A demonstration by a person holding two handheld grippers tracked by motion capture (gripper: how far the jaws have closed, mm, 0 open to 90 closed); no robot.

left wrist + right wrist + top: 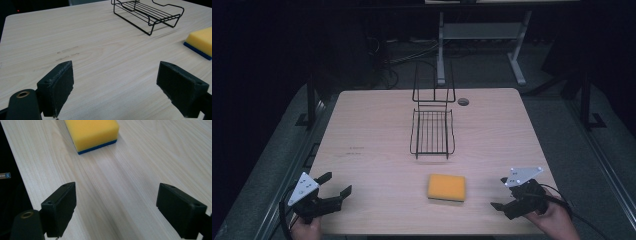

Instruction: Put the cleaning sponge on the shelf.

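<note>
A yellow sponge (pixel 447 187) with a blue underside lies flat on the wooden table (pixel 377 120), near its front edge. A black wire rack (pixel 432 131) with a tall back loop stands farther back, at the middle. My left gripper (pixel 336 183) is at the front left corner, open, jaws pointing toward the table's middle with nothing between them. In the left gripper view the rack (pixel 150 15) is ahead and the sponge (pixel 200 41) is at the right edge. My right gripper (pixel 499 193) is open at the front right, facing left toward the sponge (pixel 92 133), a short way off.
A round cable hole (pixel 463 101) sits near the table's far edge, right of the rack. Faint marks (pixel 354 151) show on the left part of the tabletop. White desk legs (pixel 517 55) and cables stand on the dark floor behind.
</note>
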